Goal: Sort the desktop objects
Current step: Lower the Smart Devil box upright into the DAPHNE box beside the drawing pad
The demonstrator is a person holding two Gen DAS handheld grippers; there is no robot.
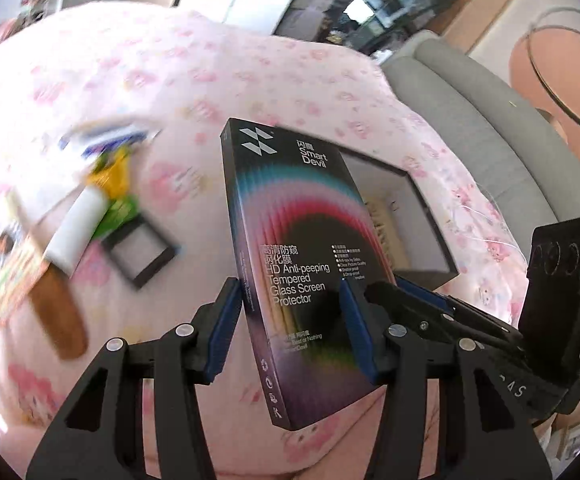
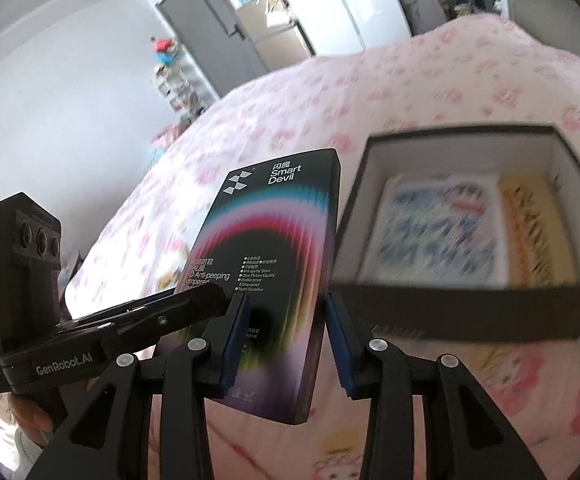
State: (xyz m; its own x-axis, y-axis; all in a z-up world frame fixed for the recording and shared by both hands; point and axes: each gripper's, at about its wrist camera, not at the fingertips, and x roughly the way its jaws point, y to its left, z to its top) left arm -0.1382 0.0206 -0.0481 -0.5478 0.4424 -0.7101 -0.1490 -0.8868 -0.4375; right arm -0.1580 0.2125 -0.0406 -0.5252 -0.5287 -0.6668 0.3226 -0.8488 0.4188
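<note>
A black screen protector box (image 1: 302, 240) with a rainbow ring and "Smart Devil" print hangs tilted above the pink bedsheet. My left gripper (image 1: 290, 312) is shut on its lower half, one blue pad on the spine and the other on the printed face. In the right wrist view the same box (image 2: 277, 232) sits between the pads of my right gripper (image 2: 285, 332), which is shut on it too. Each gripper shows in the other's view: the right gripper (image 1: 378, 292) pinches the box's right edge and the left gripper (image 2: 209, 296) its left edge.
An open black storage box (image 2: 470, 312) lies on the sheet to the right and holds a blue-white pack (image 2: 438, 232) and a yellow pack (image 2: 534, 228). Left of the held box lie a white tube (image 1: 75, 228), a small black tray (image 1: 137, 252) and blurred packets. A grey sofa (image 1: 470, 112) borders the bed.
</note>
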